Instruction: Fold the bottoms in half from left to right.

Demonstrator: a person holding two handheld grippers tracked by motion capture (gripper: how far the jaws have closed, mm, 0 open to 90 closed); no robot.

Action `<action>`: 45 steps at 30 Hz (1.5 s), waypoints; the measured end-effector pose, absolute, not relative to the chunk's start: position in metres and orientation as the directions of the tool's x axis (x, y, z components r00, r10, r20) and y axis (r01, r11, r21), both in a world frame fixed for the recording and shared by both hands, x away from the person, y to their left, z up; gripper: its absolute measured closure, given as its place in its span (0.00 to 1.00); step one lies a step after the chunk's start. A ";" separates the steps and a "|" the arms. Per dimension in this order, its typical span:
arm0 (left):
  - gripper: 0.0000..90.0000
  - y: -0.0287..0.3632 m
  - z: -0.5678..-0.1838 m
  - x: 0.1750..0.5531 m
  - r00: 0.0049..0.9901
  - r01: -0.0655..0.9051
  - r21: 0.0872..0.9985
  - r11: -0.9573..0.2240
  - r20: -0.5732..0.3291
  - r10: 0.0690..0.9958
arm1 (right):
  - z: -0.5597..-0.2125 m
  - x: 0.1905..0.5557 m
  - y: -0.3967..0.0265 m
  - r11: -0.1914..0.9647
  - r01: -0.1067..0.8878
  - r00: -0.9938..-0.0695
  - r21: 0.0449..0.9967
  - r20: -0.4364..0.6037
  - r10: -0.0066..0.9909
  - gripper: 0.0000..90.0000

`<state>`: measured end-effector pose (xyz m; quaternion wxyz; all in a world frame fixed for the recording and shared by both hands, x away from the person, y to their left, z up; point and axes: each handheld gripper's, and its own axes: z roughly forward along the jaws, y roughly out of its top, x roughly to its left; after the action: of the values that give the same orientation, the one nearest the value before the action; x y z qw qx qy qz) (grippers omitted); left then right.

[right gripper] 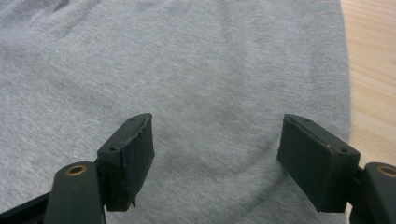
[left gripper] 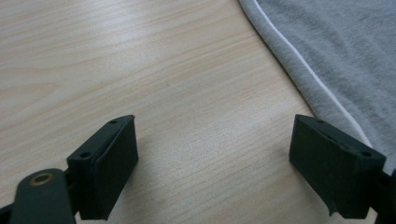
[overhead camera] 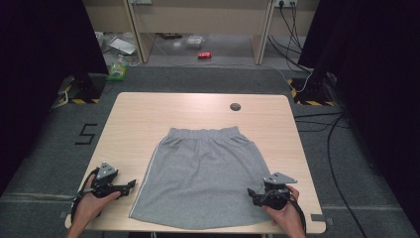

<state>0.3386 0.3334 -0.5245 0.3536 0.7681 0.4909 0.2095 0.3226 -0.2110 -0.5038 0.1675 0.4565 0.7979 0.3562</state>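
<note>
Grey cotton skirt [overhead camera: 203,173] flat, unfolded, at table's [overhead camera: 138,111] near edge; left gripper [left gripper: 212,163] and right gripper [right gripper: 215,158] wide open, empty; apparently nothing begun.

My wooden table [overhead camera: 148,114] sits on grey carpet [overhead camera: 44,163]. At twelve o'clock stands a pale desk [overhead camera: 198,20]; black curtains [overhead camera: 39,44] hang at ten and two.
</note>
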 end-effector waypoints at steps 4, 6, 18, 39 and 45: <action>0.16 0.334 -0.525 0.339 0.433 0.605 0.750 -0.267 -0.028 0.901 | -0.503 0.322 -0.210 0.322 0.609 -0.524 0.725 0.063 0.849 0.30; 0.16 0.334 -0.525 0.340 0.432 0.606 0.751 -0.263 -0.033 0.901 | -0.503 0.322 -0.210 0.322 0.609 -0.524 0.725 0.063 0.850 0.30; 0.18 0.336 -0.521 0.349 0.421 0.610 0.758 -0.230 -0.064 0.905 | -0.502 0.322 -0.208 0.319 0.605 -0.527 0.730 0.067 0.847 0.31; 0.19 0.314 -0.503 0.407 0.424 0.604 0.785 -0.137 -0.171 0.890 | -0.502 0.322 -0.199 0.334 0.599 -0.545 0.727 0.065 0.836 0.31; 0.19 0.305 -0.498 0.421 0.431 0.602 0.789 -0.121 -0.193 0.882 | -0.502 0.322 -0.199 0.341 0.597 -0.553 0.726 0.064 0.831 0.31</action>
<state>0.4207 0.3047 -0.4980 0.4260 0.7306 0.5078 0.1638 0.3220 -0.1986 -0.5015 0.1609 0.4447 0.8029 0.3630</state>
